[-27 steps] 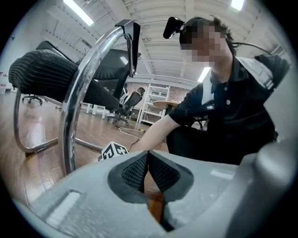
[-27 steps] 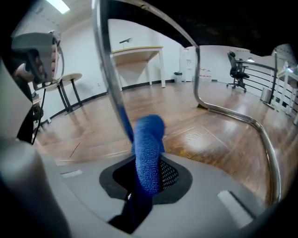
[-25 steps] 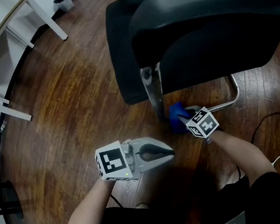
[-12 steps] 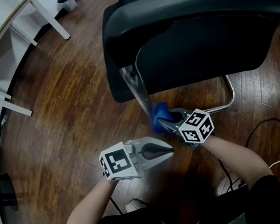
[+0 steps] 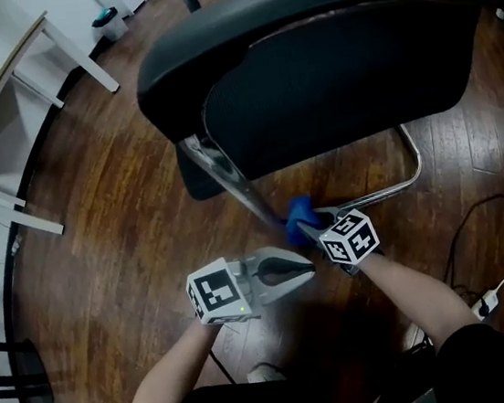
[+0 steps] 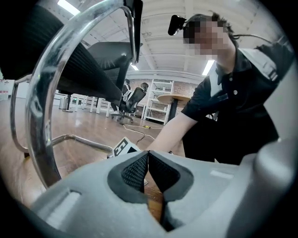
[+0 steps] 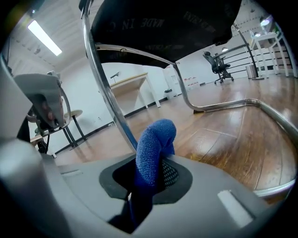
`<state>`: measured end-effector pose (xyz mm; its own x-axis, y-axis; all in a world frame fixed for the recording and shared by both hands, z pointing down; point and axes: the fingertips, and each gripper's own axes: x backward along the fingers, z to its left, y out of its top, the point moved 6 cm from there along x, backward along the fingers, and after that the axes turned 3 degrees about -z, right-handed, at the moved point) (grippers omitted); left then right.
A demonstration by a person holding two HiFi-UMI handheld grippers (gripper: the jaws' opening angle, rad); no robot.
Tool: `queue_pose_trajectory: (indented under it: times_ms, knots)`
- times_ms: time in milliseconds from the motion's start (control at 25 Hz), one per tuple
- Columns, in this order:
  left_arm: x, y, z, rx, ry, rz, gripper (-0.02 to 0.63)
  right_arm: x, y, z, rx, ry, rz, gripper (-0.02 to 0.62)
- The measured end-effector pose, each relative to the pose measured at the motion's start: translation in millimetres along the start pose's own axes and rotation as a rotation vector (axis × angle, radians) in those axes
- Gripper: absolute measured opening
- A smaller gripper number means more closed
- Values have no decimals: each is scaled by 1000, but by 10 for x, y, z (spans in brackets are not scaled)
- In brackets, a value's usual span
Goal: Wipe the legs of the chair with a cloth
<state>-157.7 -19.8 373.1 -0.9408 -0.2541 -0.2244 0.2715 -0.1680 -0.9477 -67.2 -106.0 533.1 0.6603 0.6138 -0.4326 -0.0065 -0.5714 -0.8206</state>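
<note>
Right gripper (image 5: 307, 225), clenching the blue microfibre cloth (image 5: 298, 212), has slid along the chair's chrome tubular leg (image 5: 227, 177), so wiping is underway; left gripper (image 5: 308, 273) idles closed, empty.

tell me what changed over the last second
The right gripper carried the blue cloth from beside the foot of the chair leg up against the leg itself, keeping its grip on the cloth. The left gripper stayed shut and empty, waiting nearby.
</note>
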Motion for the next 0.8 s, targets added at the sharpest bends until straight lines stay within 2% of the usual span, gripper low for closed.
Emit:
queue_pose_trajectory:
  times_ms: [80,240,360,440,520,680,800]
  knots:
    - [-6,-60,76,9,-14,-1,0,5,27,-1,15,-13,2,57]
    - [-58,-110,100,24,-46,-20,0,-98,12,75,16,28,35,57]
    - [-17,-126,66,36,-54,-24,0,-271,17,132,1,31,19,57]
    - [35,-135,39,43,-52,-29,0,-337,-4,92,-19,6,-1,57]
    - [65,-137,20,52,-48,-36,0,-366,-54,-14,-21,-38,23,55]
    - [28,-103,45,59,-50,-40,0,-350,-146,-232,34,-140,101,55]
    - [-57,-132,56,71,-62,-39,0,-217,-231,-374,55,-177,110,55]
